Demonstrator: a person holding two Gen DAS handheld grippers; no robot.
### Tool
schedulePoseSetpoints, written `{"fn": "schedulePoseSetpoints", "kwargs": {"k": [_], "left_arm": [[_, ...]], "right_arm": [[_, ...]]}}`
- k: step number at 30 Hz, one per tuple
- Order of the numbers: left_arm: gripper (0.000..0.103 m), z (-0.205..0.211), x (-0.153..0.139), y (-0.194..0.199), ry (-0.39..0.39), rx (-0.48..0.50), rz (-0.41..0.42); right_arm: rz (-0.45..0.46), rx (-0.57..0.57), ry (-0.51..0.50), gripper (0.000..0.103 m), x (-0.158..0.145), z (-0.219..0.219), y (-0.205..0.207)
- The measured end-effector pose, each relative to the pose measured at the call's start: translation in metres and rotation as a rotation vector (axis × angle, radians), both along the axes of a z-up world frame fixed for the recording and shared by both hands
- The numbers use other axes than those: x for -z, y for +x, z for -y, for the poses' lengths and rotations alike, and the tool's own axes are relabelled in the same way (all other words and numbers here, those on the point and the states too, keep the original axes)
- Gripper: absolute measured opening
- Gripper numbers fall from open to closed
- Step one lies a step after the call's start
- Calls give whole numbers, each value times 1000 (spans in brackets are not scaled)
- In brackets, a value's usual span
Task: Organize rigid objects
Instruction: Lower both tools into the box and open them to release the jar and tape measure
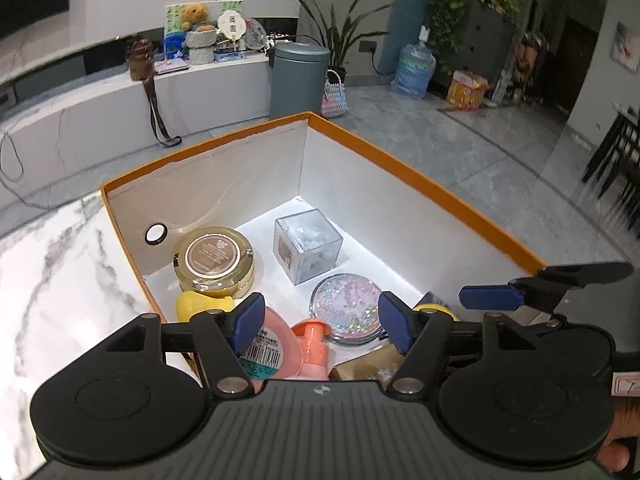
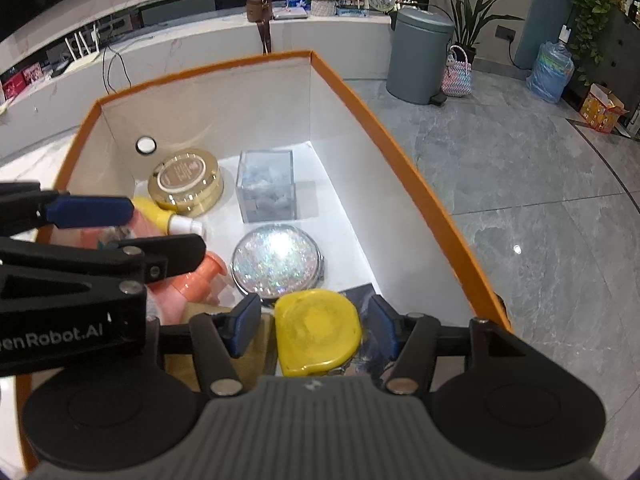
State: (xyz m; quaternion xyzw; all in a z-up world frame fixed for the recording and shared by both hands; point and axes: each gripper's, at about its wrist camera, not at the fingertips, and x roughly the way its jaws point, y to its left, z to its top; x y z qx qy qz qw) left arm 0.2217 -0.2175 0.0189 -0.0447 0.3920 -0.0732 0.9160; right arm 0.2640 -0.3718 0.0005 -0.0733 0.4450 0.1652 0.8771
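**Both grippers let go over the orange box**

The yellow disc (image 2: 318, 330) lies at the near end of the orange box (image 2: 420, 188), between the right gripper (image 2: 316, 326)'s parted, non-touching pads, seemingly released. Farther in, the pink pump bottle (image 1: 304, 344) lies beneath the left gripper (image 1: 320, 322), half open and empty. Beyond: glitter compact (image 2: 276, 260), clear cube (image 2: 268, 186), gold tin (image 2: 186, 182).

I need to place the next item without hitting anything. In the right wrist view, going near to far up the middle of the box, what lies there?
Yellow plastic tape-measure-like case → round glittery compact → clear plastic cube box → white back wall of the orange-rimmed box.
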Motion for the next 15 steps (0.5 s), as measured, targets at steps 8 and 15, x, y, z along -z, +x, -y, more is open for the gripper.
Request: {"fn": "schedulePoseSetpoints", "kwargs": {"k": [8,15], "left_arm": [[76,-6,-8,-8,-65,-21,5],[81,-12,-23,-19,-112,-37,47]], "right_arm": [[38,-12,13,60,-15,-4,-8],[82,-16,7,65,-35,-8,-20]]}}
